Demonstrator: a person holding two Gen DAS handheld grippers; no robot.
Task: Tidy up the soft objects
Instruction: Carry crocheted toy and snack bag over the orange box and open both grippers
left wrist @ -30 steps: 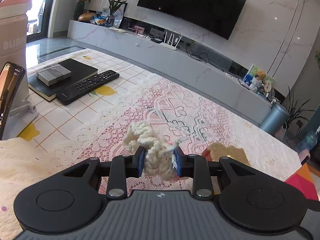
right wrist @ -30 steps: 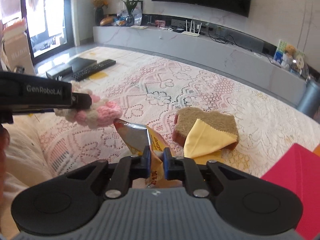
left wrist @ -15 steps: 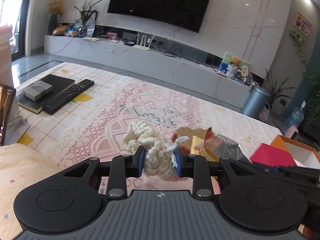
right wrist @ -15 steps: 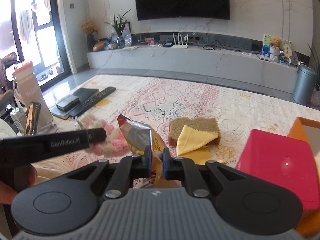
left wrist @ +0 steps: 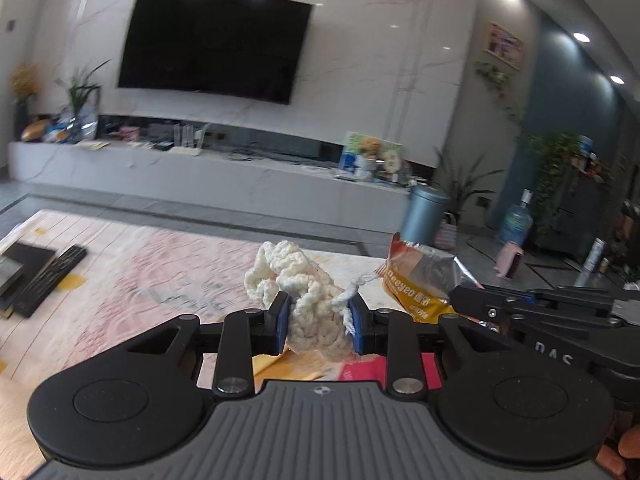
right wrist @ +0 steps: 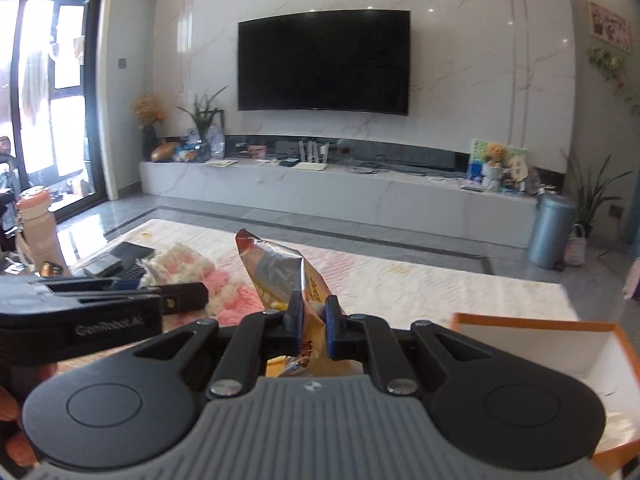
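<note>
Yarn toy, cream and knitted, squeezed tight between the blue fingers of the left gripper, held up above the table. Same yarn toy pink and cream from the right wrist view, sticking out past the left gripper. Snack bag, shiny silver and orange, pinched shut between the fingers of the right gripper, standing up and crinkled. From the left wrist view, snack bag just to the right of the yarn toy, close but apart, with the right gripper reaching in from the right side. Orange box with white inside, open, low on the right, near the right gripper. Lace cloth in pink and cream over the table. Black remote and a dark book far off on the left of the table. Big black TV on the marble wall, over a long white shelf. Blue bin on the floor at the right. Pink bottle at the far left by the window. Picture a bit blurry on the left wrist view.
</note>
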